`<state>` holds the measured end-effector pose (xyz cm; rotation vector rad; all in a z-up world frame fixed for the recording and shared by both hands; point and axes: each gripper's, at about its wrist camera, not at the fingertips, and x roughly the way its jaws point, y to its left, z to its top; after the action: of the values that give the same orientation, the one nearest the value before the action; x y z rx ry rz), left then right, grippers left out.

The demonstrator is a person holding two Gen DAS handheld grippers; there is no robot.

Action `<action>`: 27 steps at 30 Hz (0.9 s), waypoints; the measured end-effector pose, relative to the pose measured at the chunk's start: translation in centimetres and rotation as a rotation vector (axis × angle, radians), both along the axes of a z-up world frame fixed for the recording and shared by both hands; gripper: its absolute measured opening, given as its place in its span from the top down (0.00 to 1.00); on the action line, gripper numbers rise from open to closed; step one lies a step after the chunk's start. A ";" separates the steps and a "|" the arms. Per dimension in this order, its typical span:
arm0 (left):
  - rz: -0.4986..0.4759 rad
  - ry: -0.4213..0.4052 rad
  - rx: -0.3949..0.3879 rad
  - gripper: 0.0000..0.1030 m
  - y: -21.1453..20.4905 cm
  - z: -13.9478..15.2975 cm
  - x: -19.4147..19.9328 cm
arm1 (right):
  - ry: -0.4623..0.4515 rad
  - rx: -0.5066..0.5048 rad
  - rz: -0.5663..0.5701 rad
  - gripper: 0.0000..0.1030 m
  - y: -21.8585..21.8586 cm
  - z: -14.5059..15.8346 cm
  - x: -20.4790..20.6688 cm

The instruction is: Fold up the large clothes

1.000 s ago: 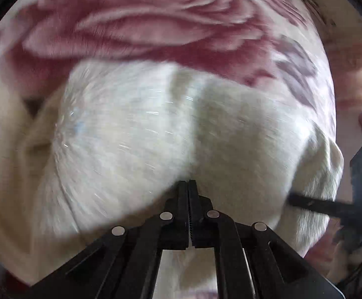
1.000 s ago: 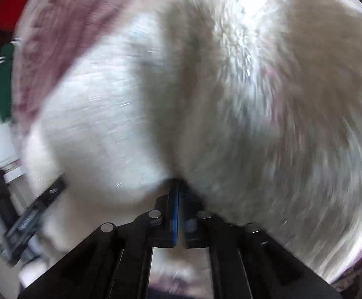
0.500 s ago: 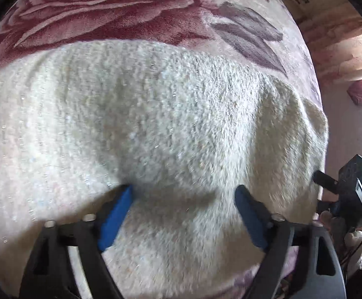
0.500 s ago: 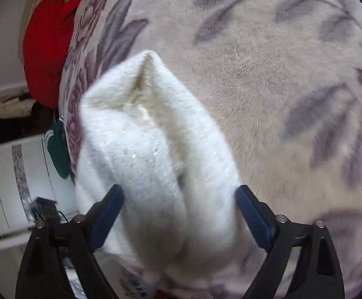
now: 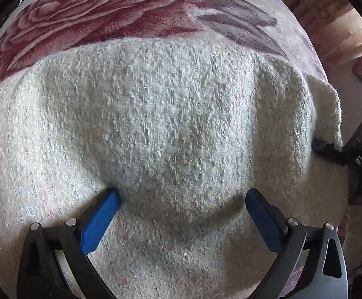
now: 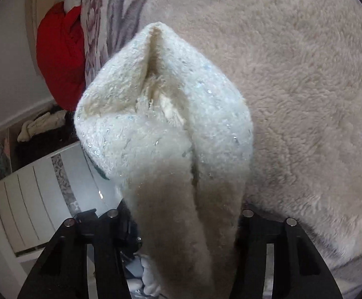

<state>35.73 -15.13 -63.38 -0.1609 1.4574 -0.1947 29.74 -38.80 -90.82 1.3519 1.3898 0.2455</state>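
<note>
The cream knit sweater (image 5: 171, 124) lies folded on a floral fleece blanket (image 5: 101, 17), its far edge against the rose pattern. The left gripper (image 5: 181, 199) is spread and opening, blue pads (image 5: 98, 221) resting on the knit without pinching it. The right gripper (image 6: 188, 214) is closing; a bunched sweater end (image 6: 161, 129) sits between its jaws, pads hidden behind the fabric. A red cloth (image 6: 59, 54) lies far left.

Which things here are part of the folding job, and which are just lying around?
Part of the job:
white fuzzy sweater
left gripper, opening
right gripper, closing around a sweater fold
floral blanket underneath

Lying about:
red cloth
pale garment on the floor
</note>
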 end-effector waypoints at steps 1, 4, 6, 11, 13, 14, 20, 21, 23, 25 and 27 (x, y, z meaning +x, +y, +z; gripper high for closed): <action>-0.003 0.000 0.000 0.01 0.0 0.0 0.1 | -0.005 -0.025 0.009 0.60 0.5 0.6 0.2; 0.003 -0.003 -0.014 0.01 0.5 0.5 -0.5 | -0.022 -0.037 -0.008 0.68 1.3 2.4 0.7; -0.004 -0.006 -0.020 0.01 1.1 0.9 -1.2 | -0.059 -0.049 0.003 0.69 1.8 4.6 0.2; 0.042 0.003 -0.083 0.01 5.1 3.0 -3.5 | -0.158 -0.117 0.106 0.71 5.4 10.5 1.2; 0.100 0.006 -0.099 0.01 7.2 4.4 -4.3 | -0.190 -0.143 0.147 0.70 6.7 12.5 1.3; 0.127 0.000 -0.083 0.01 8.4 5.2 -4.9 | -0.218 -0.176 0.189 0.71 8.0 14.1 1.5; 0.305 -0.010 -0.035 0.01 19.0 8.1 -9.1 | -0.318 -0.270 0.375 0.70 15.3 19.9 2.2; 0.318 -0.003 -0.058 0.01 20.0 7.9 -9.3 | -0.336 -0.287 0.416 0.70 17.2 20.7 2.5; 0.345 0.022 -0.115 0.02 22.0 7.2 -9.6 | -0.368 -0.324 0.487 0.71 20.9 22.0 2.9; 0.371 0.024 -0.180 0.05 23.1 7.2 -9.8 | -0.387 -0.327 0.531 0.71 23.9 22.7 3.0; 0.387 0.033 -0.205 0.20 23.9 7.3 -10.0 | -0.404 -0.344 0.597 0.71 28.3 23.2 3.5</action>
<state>25.77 8.81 -56.07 -0.6093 1.4087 -0.0241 33.23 -10.52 -67.60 0.5417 1.3765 0.6076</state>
